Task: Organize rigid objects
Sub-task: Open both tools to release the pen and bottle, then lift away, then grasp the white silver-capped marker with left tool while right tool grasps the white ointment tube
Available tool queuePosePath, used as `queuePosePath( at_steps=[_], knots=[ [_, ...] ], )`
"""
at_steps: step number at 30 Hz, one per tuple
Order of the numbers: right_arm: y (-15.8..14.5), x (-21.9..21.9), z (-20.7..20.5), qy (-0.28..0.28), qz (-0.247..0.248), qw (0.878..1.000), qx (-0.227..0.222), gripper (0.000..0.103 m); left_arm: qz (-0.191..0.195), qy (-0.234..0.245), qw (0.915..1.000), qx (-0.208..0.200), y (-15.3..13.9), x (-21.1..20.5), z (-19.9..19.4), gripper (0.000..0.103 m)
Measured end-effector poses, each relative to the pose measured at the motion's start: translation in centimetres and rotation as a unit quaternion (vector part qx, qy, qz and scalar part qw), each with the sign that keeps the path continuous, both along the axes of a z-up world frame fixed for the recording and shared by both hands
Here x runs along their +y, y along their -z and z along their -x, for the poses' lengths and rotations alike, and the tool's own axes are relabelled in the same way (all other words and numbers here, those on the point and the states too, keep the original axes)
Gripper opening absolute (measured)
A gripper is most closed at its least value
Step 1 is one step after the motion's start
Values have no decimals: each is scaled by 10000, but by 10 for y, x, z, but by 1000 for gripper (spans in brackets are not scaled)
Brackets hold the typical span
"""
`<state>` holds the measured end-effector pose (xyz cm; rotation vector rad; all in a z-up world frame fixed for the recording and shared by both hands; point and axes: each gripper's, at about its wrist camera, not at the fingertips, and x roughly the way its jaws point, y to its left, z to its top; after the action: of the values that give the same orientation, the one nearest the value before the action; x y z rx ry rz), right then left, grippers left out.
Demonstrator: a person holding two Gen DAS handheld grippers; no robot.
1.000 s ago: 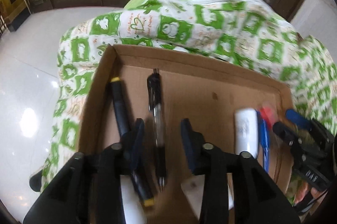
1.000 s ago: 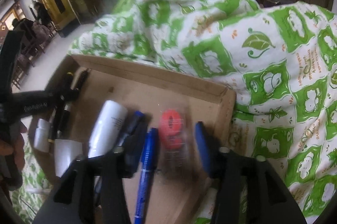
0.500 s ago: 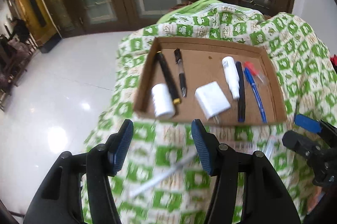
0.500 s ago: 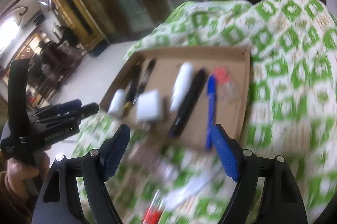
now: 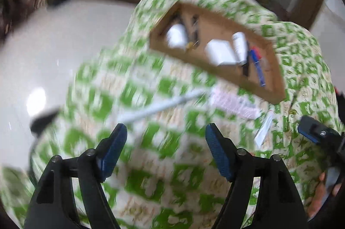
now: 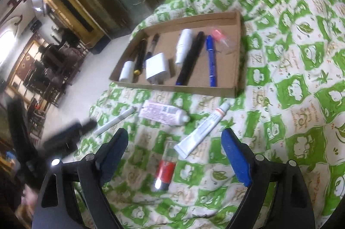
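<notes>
A shallow cardboard tray (image 6: pixel 236 52) lies on a green-and-white cloth and holds pens, a white charger (image 6: pixel 156 68), two white bottles and a red-capped clear piece (image 6: pixel 222 38). Nearer me on the cloth lie a white stick pen (image 6: pixel 116 121), a pink-printed tube (image 6: pixel 163 113), a white ointment tube (image 6: pixel 202 130) and a red-and-clear item (image 6: pixel 166 166). My right gripper (image 6: pixel 174 136) hovers over these, jaws opening, nothing between them. My left gripper (image 5: pixel 166 132) hangs over the cloth near the stick pen (image 5: pixel 159 108), jaws opening and empty. The left wrist view is blurred.
The cloth (image 6: pixel 301 89) covers a rounded, bumpy surface that drops to a pale glossy floor (image 5: pixel 43 52) on the left. Dark wooden doors and furniture stand beyond. A hand (image 5: pixel 319 192) holds the right gripper at the left view's right edge.
Both grippers have pulled back from inside the tray to above the cloth in front of it. Their jaws have widened, and the pen and red-capped piece stay in the tray.
</notes>
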<state>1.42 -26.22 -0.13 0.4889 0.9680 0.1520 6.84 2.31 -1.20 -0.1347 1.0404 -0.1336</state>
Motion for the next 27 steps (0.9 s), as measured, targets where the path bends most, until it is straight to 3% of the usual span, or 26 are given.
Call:
queuePosePath(
  at_steps=[3, 8, 12, 16, 18, 27],
  knots=[
    [8, -10, -3, 81, -338, 9993, 169, 85, 430, -196, 9988, -118, -6, 15, -2, 75],
    [15, -21, -7, 183, -659, 9971, 319, 80, 346, 61, 9993, 148, 2, 5, -10, 75],
    [18, -22, -9, 188, -680, 9965, 443, 70, -142, 567, 9978, 313, 2, -11, -28, 75],
    [34, -23, -19, 225, -686, 9944, 766, 55, -897, 1181, 9883, 355, 7, -25, -43, 74],
    [44, -24, -27, 244, -781, 9920, 957, 40, -1125, 1379, 9833, 374, 11, -27, -46, 62],
    [74, -26, -52, 469, -1012, 9832, 1442, 36, -1455, 1692, 9730, 585, 36, -34, -62, 56]
  ],
)
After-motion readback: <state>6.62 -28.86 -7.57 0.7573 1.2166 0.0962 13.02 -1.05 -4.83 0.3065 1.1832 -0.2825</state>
